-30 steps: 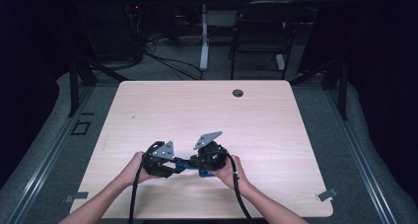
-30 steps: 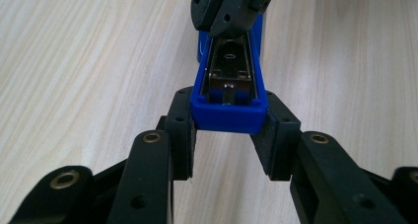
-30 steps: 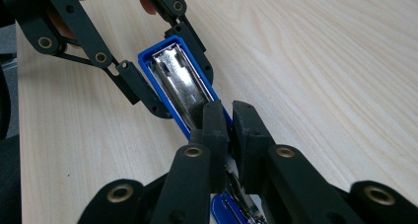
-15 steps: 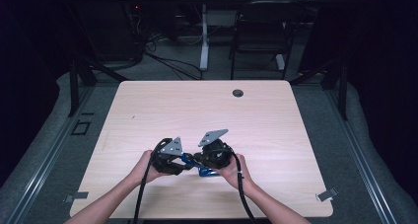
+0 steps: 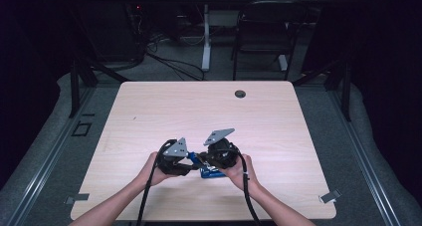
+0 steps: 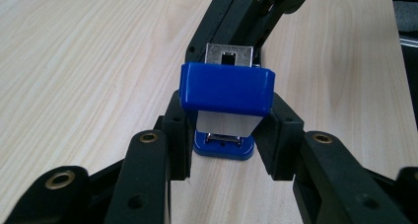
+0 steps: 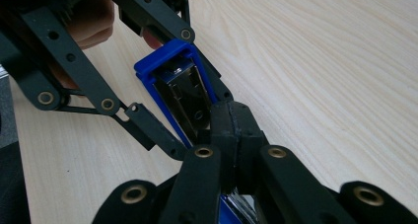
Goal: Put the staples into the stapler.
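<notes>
- Glossy blue plastic stapler with a shiny metal staple channel sits near the front edge of the pale wood-grain laminate table, between the two hands in the high view.
- Left gripper, matte black with brass-ringed pivot holes, has its blocky pads squeezing the stapler's rounded rectangular top arm from both sides; the flat blue base is underneath, on the table.
- Right gripper has its black pads pressed together right on the stapler's other end. Can't tell what they're pinching, if anything.
- In the right gripper view the stapler's top arm is tilted up, silver channel exposed.
- Small dark round grommet at the table's far edge.
</notes>
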### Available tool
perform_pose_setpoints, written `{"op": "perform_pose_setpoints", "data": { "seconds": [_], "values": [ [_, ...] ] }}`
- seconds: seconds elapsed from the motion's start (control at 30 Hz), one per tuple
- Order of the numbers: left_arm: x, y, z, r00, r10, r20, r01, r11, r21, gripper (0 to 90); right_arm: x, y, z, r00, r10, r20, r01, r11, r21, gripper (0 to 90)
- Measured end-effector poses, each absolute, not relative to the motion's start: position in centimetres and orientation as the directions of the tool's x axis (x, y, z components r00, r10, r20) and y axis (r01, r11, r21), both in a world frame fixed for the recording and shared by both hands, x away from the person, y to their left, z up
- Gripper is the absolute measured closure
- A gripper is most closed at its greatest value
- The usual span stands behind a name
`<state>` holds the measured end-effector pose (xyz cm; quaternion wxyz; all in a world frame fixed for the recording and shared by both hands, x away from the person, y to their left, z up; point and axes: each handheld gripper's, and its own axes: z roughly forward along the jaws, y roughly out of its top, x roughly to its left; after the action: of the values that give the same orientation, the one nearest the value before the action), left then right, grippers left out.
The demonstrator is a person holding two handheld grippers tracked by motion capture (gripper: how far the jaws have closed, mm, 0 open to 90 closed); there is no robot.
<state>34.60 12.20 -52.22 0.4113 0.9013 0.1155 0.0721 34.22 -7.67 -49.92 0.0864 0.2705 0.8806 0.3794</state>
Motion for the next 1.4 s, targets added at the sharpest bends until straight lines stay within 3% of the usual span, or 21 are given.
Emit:
{"op": "perform_pose_setpoints", "data": {
  "seconds": [1.4],
  "values": [
    [35.0, 10.9, -53.3, 0.969, 0.244, 0.026, 0.127, -0.589, 0.798, 64.2, 33.5, -10.1, -48.3, -0.84, 0.537, 0.081, 0.41, 0.528, 0.744, 89.4]
  ]
}}
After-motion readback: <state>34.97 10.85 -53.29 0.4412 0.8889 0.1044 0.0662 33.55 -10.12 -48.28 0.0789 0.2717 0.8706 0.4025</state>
